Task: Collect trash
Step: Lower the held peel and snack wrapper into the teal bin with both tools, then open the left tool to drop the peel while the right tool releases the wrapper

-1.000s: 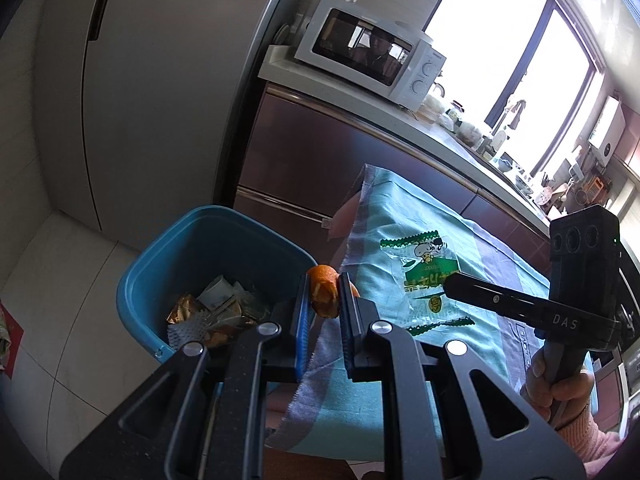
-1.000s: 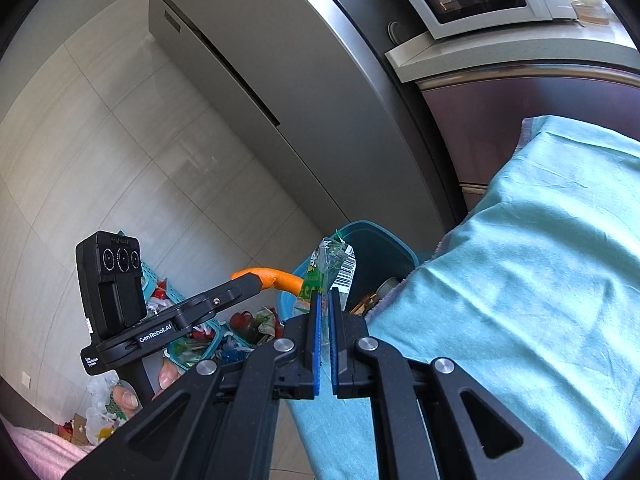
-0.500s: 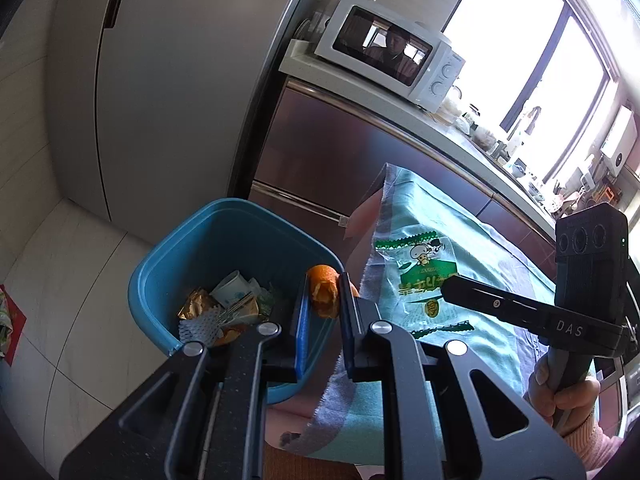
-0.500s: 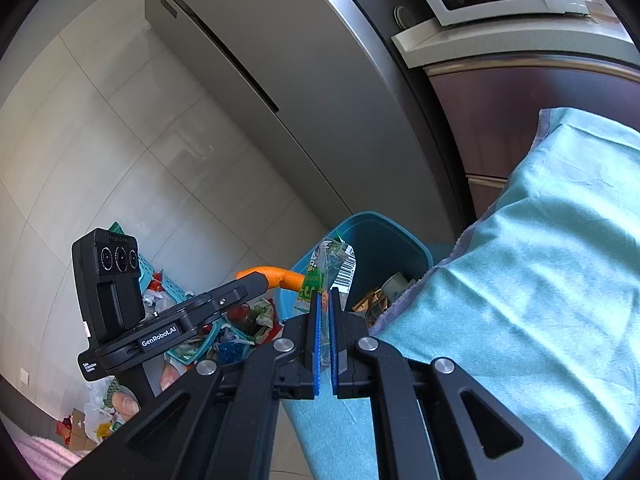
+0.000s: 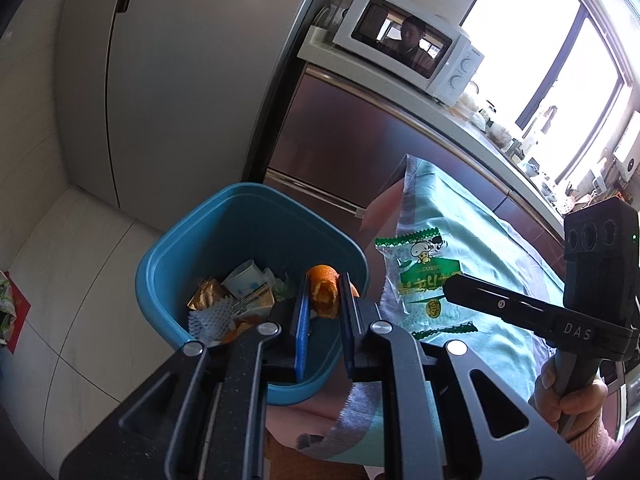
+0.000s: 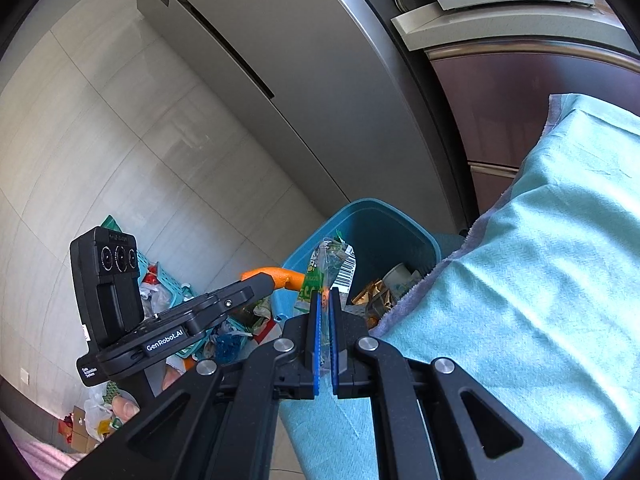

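Orange peel (image 5: 325,294): curled piece, pale pith showing, pinched between two blue pads above the near rim of the bin

Snack wrapper (image 5: 425,278): clear and green, cartoon print, crumpled, held up by one edge beside the bin

Bin (image 5: 256,216): blue plastic, open, standing on the floor against the cloth-draped table, part filled with gold foil, white foam netting and paper

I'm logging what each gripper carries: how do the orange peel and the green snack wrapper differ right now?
The orange peel is thick, curled and opaque orange; the green snack wrapper is a thin, flat, partly clear film with print and a barcode. The left gripper pinches the peel over the blue bin; the right gripper holds the wrapper upright beside the rim. Both are clamped trash not yet dropped.
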Motion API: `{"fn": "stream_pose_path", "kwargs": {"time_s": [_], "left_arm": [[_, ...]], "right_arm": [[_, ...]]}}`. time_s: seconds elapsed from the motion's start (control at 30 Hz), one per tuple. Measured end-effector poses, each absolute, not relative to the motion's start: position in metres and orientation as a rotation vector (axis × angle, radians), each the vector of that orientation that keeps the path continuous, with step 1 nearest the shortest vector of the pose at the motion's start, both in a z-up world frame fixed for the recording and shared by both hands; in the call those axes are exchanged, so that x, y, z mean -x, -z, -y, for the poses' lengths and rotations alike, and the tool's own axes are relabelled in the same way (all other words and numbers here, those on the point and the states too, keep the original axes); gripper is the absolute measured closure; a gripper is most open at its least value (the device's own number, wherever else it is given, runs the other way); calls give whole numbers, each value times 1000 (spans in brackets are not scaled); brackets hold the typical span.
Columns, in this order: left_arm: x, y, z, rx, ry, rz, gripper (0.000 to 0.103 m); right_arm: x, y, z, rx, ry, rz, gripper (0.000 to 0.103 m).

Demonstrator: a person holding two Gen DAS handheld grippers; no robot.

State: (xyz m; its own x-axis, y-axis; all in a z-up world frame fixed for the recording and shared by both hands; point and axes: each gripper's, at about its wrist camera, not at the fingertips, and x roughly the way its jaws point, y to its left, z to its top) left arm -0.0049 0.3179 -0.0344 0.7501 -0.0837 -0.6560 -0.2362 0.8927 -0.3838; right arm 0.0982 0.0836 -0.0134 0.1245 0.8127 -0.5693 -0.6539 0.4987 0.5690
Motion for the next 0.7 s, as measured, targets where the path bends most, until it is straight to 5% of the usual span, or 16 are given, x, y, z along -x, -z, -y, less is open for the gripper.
{"fn": "stream_pose_path", "kwargs": {"time_s": [0.7], "left_arm": [[-13, 78, -329, 487, -146, -808, 89]], "right_arm": [[-105, 33, -120, -119, -1039, -1039, 100]]}}
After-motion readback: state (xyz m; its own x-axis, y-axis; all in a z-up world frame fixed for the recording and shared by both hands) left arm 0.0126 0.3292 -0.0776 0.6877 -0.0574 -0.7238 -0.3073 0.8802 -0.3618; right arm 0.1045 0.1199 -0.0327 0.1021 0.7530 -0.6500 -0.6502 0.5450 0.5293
